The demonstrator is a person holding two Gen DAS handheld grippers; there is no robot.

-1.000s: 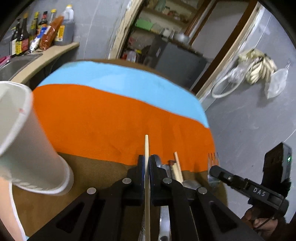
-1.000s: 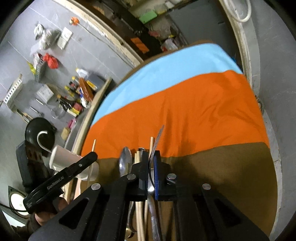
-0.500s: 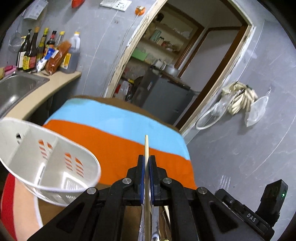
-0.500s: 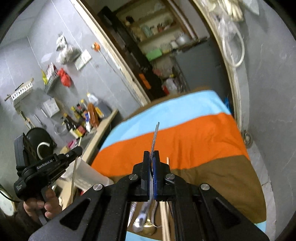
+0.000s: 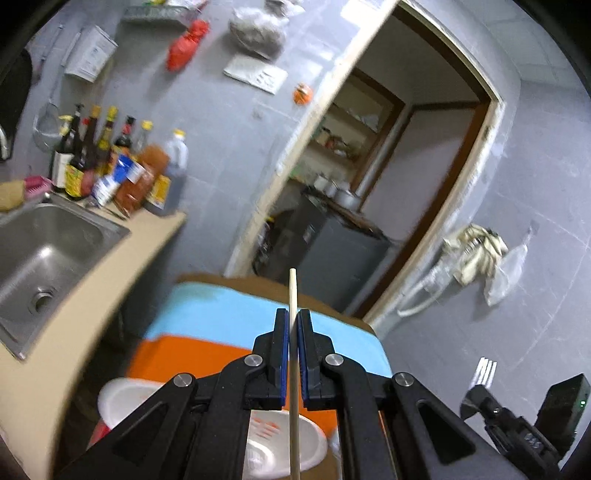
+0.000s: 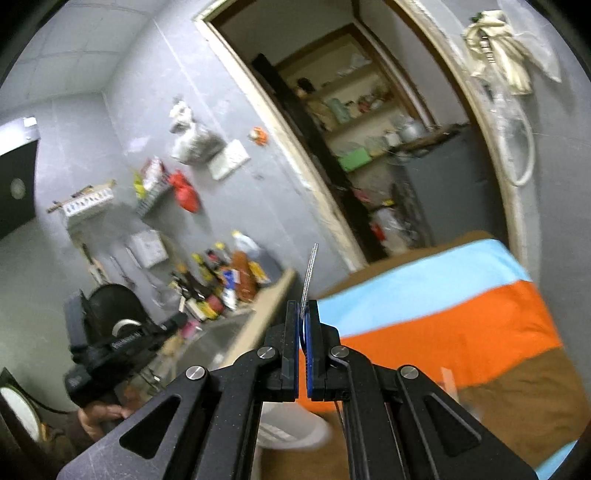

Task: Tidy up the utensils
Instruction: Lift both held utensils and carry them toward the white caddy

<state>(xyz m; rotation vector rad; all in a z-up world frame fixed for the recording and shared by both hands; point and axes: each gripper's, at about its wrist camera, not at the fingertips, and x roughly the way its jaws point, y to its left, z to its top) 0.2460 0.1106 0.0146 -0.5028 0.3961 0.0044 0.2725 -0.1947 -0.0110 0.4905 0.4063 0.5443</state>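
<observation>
Smooth pale wooden chopstick (image 5: 292,295), thin shiny metal fork (image 6: 309,273), matt striped cloth (image 6: 443,314)

- A steel sink (image 5: 44,251) is sitting in a tan counter (image 5: 122,266) at the left.
- Sauce bottles (image 5: 110,162) are standing crowded at the counter's back, against the grey wall.
- A red bag (image 5: 186,44) and a grey bag (image 5: 258,29) are hanging high on that wall.
- An open doorway (image 5: 369,184) is showing shelves (image 6: 354,122) and a dark cabinet (image 5: 332,251) beyond.
- A striped cloth (image 6: 443,314) in blue, orange and brown is covering the table.
- A pale hose (image 6: 524,147) is hanging beside the door frame.
</observation>
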